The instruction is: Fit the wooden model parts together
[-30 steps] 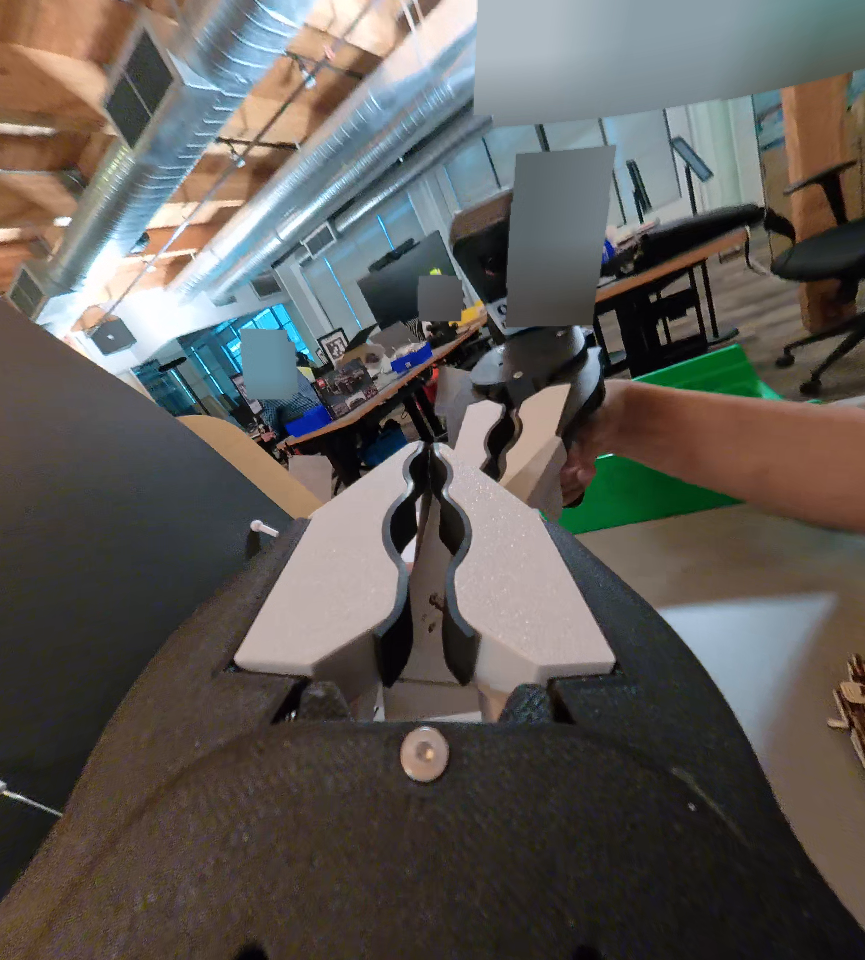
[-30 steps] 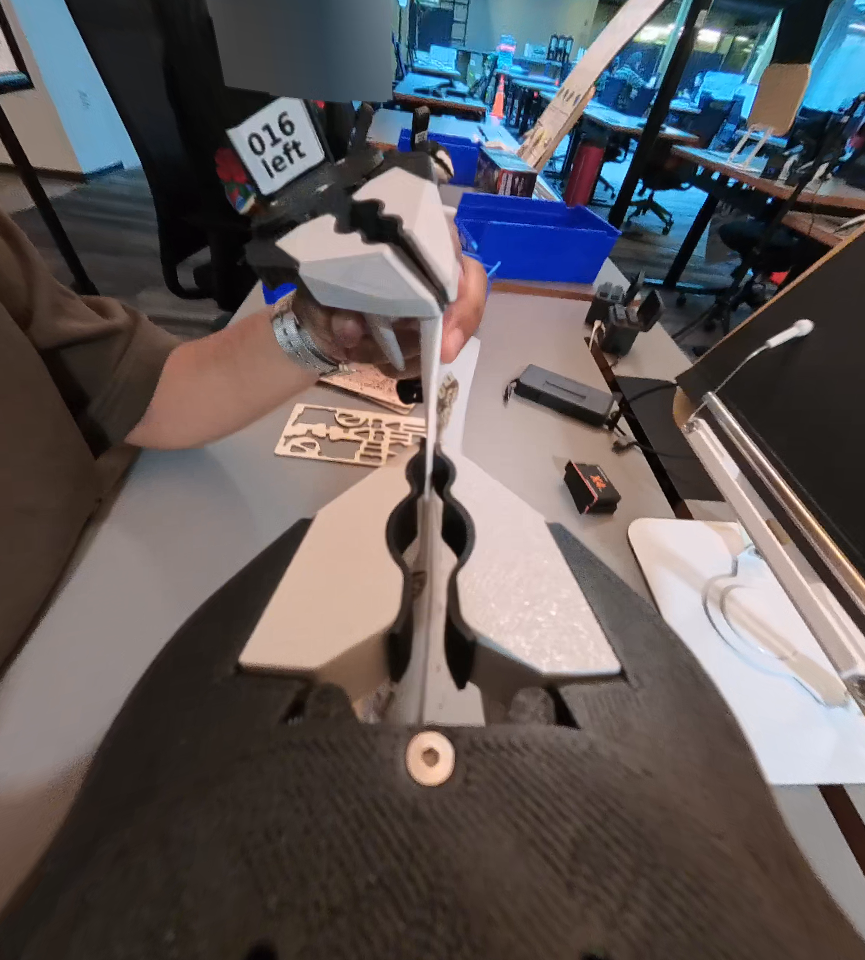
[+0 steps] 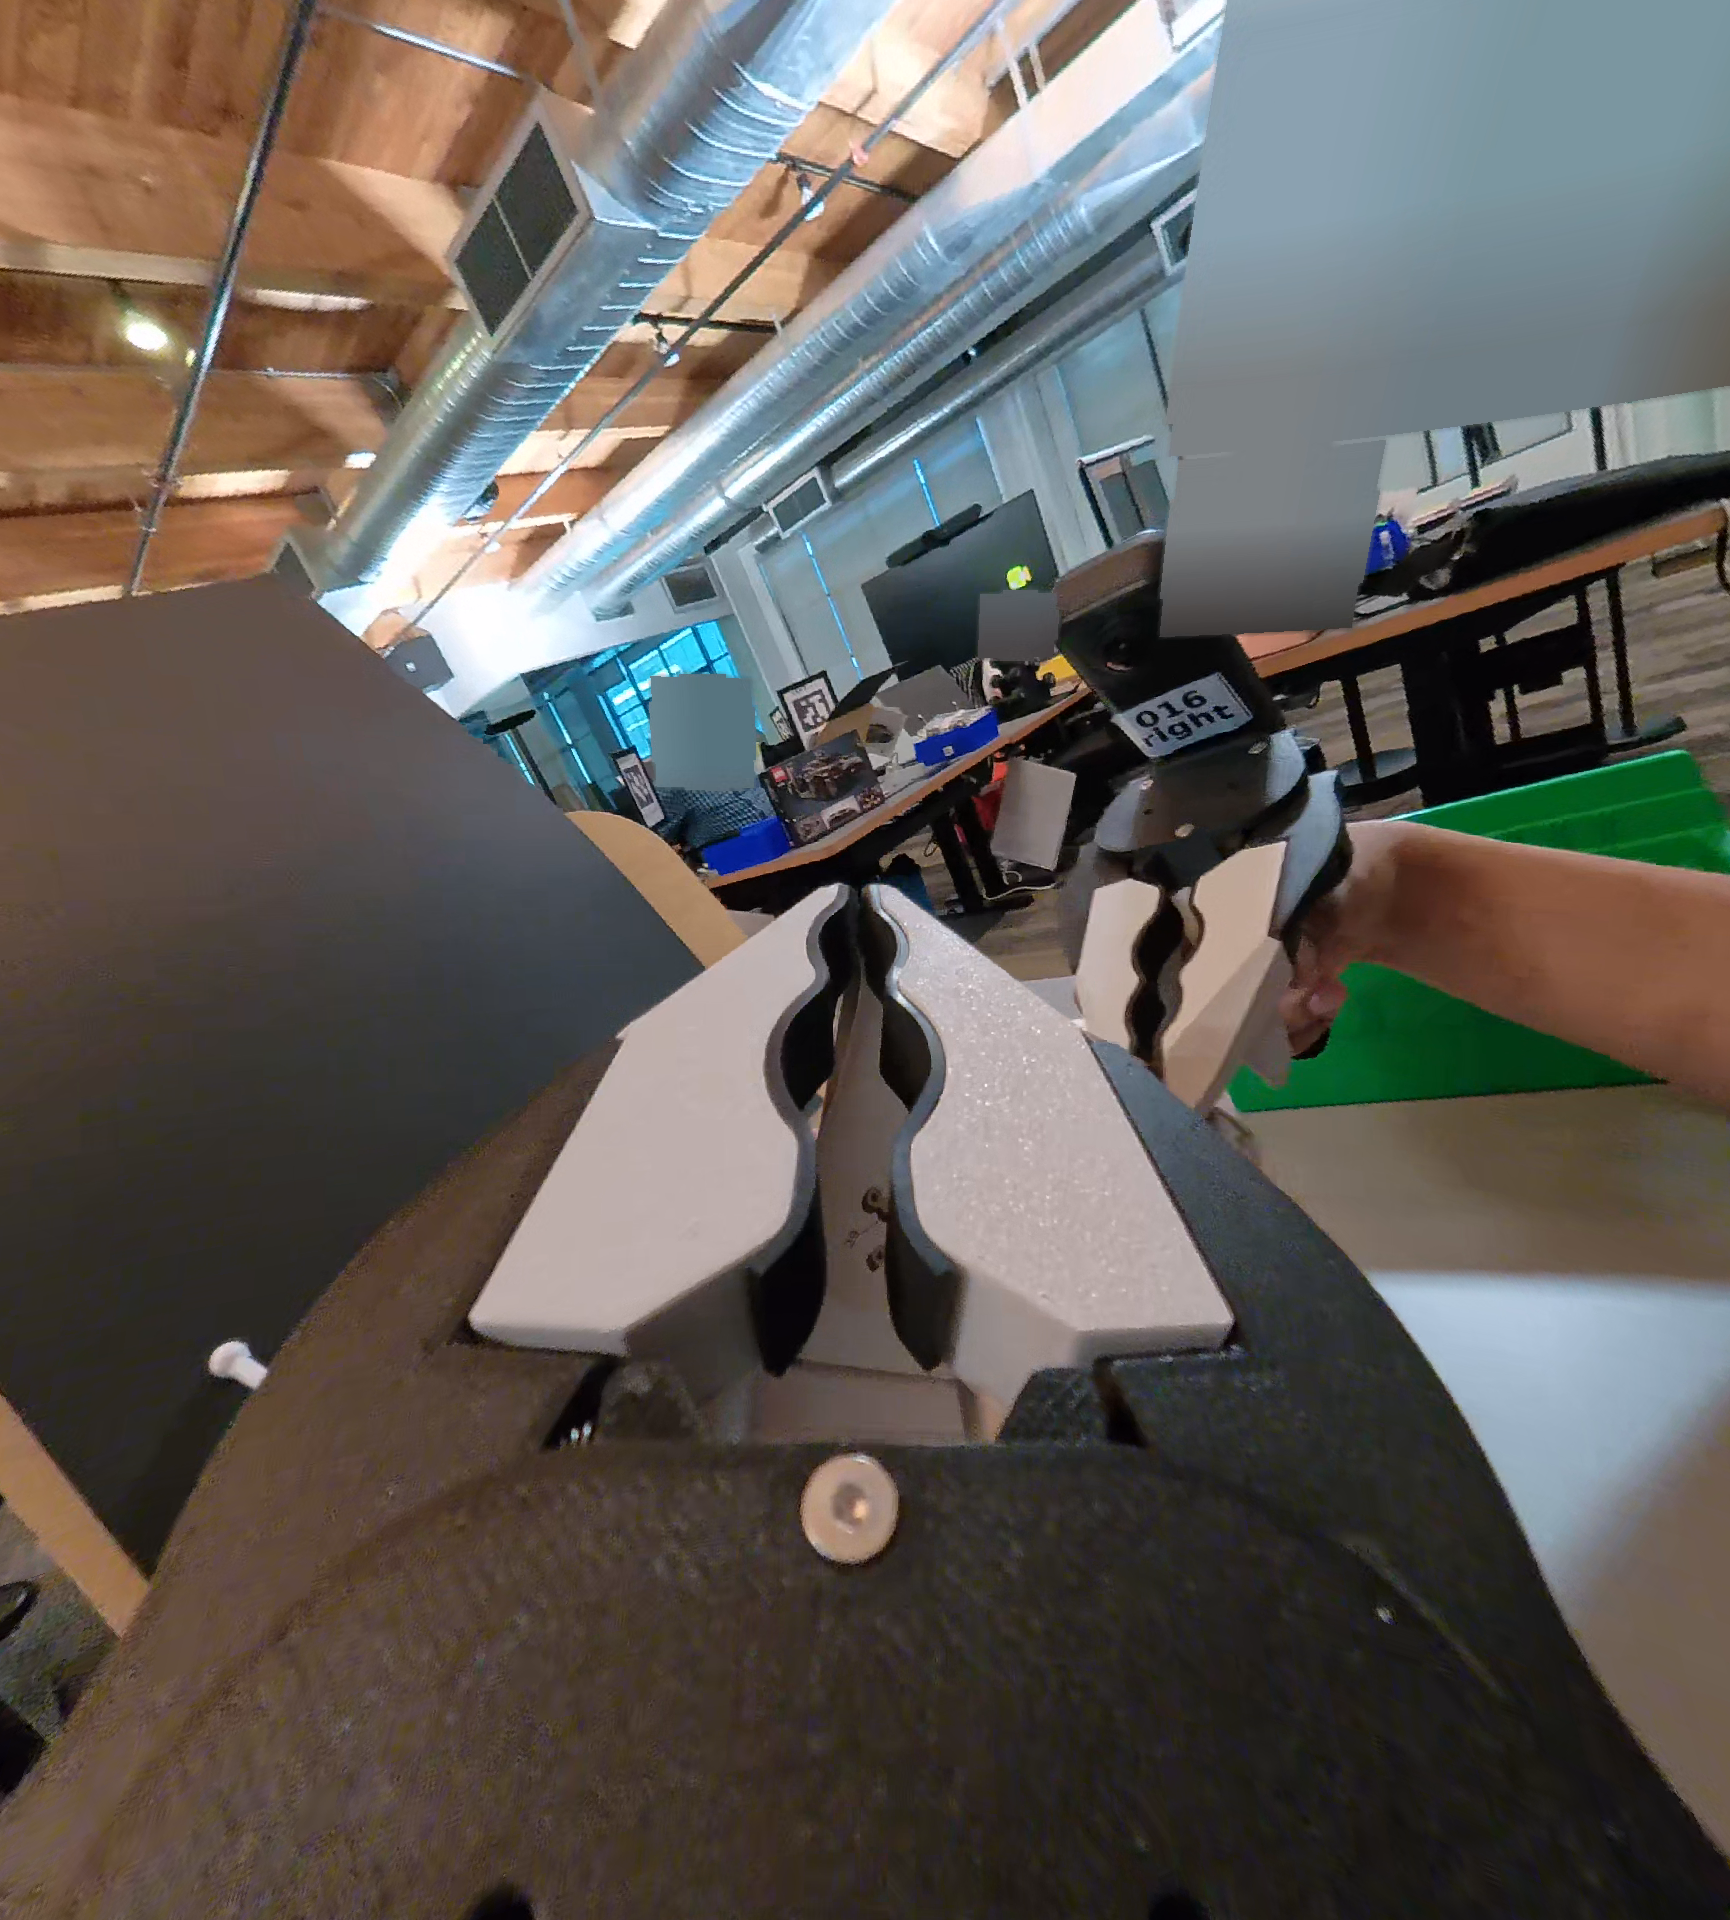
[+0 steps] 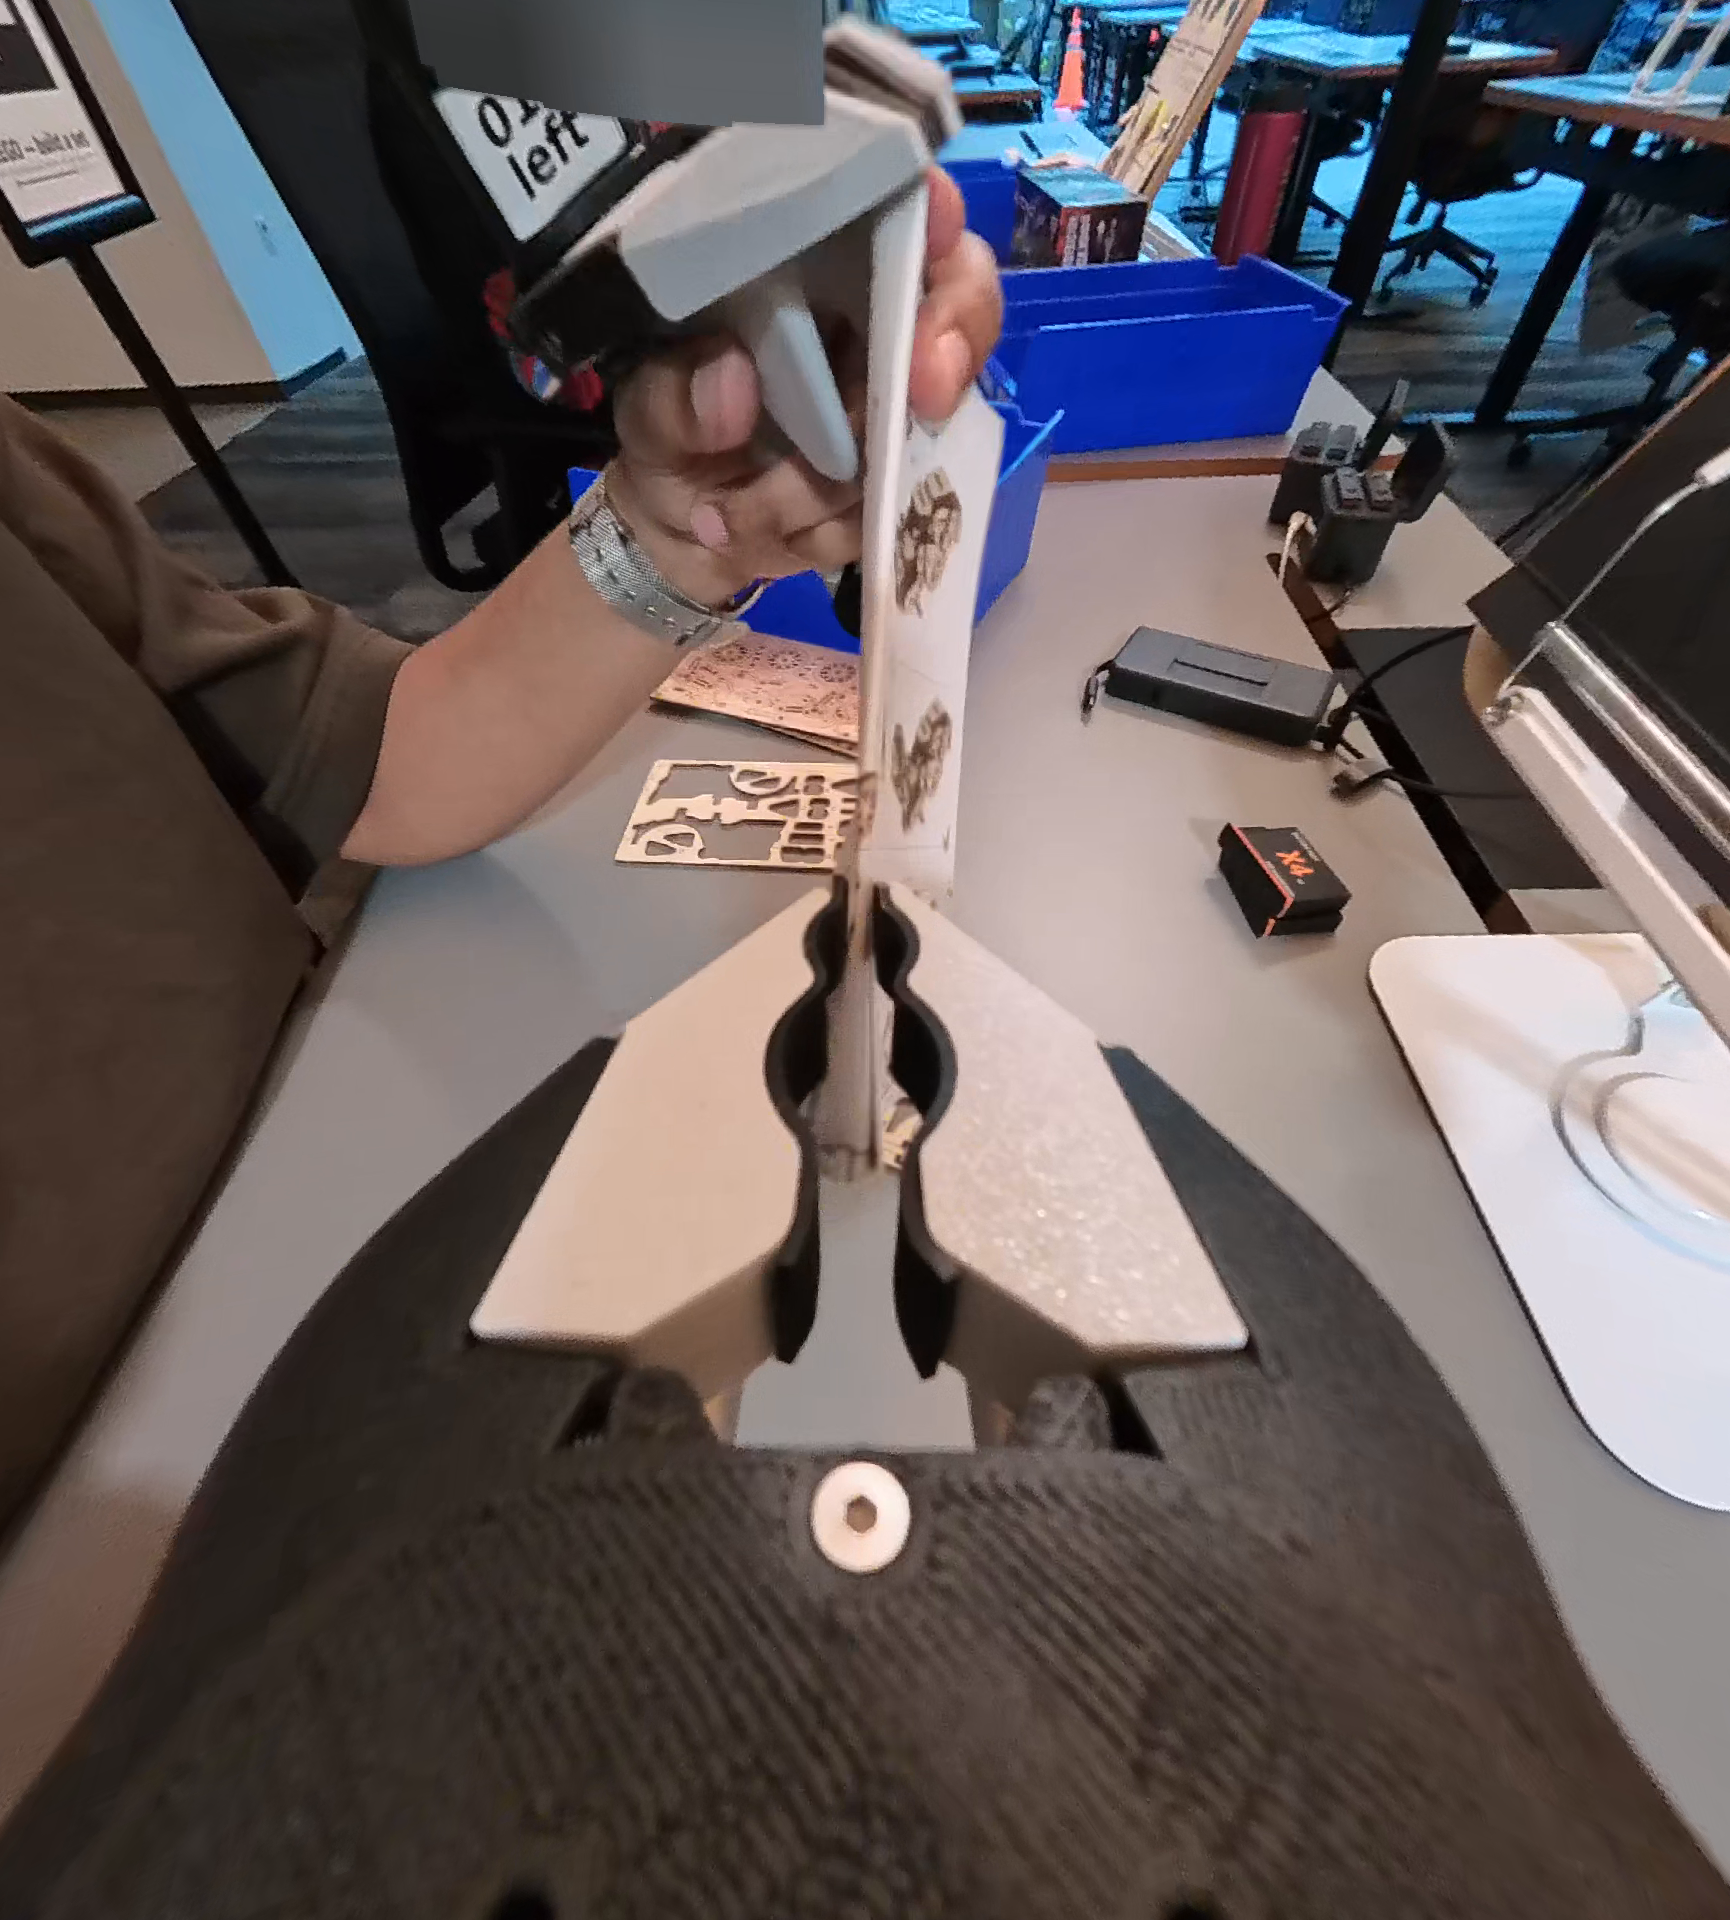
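Beneath both tongs spreads the grey surface (image 4: 1100,727). Between them stands a white printed sheet (image 4: 928,623), held edge-on and upright: the right tongs (image 4: 859,914) are clamped on its lower edge, and the left tongs (image 4: 882,208), above and beyond, are clamped on its upper edge. Past the right tongs, to their left on the surface, lies a flat wooden parts sheet (image 4: 736,821), with more wooden sheets (image 4: 767,686) just behind it. To their right sits a small black box (image 4: 1282,878).
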Demonstrator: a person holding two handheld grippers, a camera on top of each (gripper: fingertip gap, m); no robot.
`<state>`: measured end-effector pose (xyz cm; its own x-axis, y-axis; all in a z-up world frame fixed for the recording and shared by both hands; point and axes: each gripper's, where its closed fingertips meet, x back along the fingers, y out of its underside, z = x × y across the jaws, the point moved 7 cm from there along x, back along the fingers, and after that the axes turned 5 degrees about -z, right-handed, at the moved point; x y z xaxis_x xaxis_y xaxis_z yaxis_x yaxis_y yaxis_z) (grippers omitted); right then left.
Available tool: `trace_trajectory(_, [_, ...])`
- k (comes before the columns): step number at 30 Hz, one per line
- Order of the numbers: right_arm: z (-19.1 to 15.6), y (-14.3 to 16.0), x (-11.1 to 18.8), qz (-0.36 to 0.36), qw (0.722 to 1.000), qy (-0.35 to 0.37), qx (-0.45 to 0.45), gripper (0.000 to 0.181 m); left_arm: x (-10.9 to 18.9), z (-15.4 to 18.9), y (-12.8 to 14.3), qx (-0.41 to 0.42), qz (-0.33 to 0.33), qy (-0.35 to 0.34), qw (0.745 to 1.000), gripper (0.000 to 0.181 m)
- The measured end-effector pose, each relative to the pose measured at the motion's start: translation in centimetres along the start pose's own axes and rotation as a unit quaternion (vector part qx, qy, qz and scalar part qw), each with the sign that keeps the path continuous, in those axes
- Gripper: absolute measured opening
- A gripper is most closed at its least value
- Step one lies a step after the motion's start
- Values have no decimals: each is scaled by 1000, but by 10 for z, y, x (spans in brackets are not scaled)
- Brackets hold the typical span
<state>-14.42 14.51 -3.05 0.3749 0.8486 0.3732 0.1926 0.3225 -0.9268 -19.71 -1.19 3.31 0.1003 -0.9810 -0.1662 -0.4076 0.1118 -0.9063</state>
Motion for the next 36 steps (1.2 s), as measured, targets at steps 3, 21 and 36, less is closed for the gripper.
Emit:
trace_trajectory(3, [1,-1,-2,-4,1000,-13,-4,0,2,-2,0,11,2,4,1000,0])
trace_trajectory(21, [7,10,-2,-27,999,-1,-22,0,17,-19,-6,29,23,-26,999,0])
trace_trajectory(36, [-1,5,-2,-10,1000,-4,12,16,11,-14,-3,64,30,16,997,0])
